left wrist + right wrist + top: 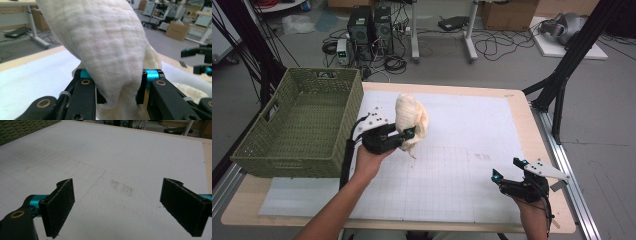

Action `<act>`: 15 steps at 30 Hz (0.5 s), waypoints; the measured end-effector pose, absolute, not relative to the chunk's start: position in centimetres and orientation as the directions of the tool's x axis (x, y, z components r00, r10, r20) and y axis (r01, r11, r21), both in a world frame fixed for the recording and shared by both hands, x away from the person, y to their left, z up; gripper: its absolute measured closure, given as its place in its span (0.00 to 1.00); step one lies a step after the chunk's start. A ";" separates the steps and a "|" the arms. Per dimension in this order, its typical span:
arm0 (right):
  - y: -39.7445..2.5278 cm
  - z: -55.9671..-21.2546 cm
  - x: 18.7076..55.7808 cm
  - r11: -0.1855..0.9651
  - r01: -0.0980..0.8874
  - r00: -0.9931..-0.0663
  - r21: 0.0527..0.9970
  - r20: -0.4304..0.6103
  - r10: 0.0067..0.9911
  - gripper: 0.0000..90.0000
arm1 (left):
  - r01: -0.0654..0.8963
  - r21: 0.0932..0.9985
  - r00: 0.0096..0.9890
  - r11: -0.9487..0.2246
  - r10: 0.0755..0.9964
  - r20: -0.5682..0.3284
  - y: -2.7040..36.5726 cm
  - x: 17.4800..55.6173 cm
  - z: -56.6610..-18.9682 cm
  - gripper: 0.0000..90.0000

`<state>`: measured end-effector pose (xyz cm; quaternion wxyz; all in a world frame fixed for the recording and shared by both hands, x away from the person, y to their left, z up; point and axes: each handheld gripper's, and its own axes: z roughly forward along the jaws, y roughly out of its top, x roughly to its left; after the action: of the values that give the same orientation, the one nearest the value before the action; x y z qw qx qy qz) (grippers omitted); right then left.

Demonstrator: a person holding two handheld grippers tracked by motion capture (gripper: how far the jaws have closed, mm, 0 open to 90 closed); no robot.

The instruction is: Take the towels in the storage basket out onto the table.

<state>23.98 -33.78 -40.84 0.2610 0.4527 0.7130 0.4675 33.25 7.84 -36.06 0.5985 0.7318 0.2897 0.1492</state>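
One cloth [411, 119] clenched in left claw [408, 134], basket [302, 122] just to its left; right claw [508, 169] released, well apart.

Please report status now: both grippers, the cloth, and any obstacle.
Left gripper shut on cream cloth, lifted above the white mat. Right gripper open, empty, low over mat. Green basket just left of the cloth, nothing between.

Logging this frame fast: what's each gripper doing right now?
Left gripper: shut on the cream cloth, lifted off the table.
Right gripper: open, holding nothing.
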 end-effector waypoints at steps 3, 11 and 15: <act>-33.9 -40.9 24.0 0.152 0.405 -0.450 0.902 0.052 0.891 0.13 | 0.258 0.956 0.791 -0.140 0.598 -0.126 6.8 33.3 -37.3 0.79; -34.2 -41.1 24.0 0.153 0.416 -0.445 0.896 0.054 0.894 0.13 | 0.335 0.922 0.764 -0.192 0.628 -0.147 5.0 33.6 -41.0 0.78; -34.2 -40.9 24.0 0.153 0.411 -0.446 0.899 0.052 0.894 0.13 | 0.350 0.905 0.757 -0.242 0.642 -0.121 4.3 33.6 -42.0 0.78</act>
<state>24.00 -34.23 -40.94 0.2606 0.4575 0.7130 0.4630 33.57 4.29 -42.00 0.5261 0.7756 0.3200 0.1387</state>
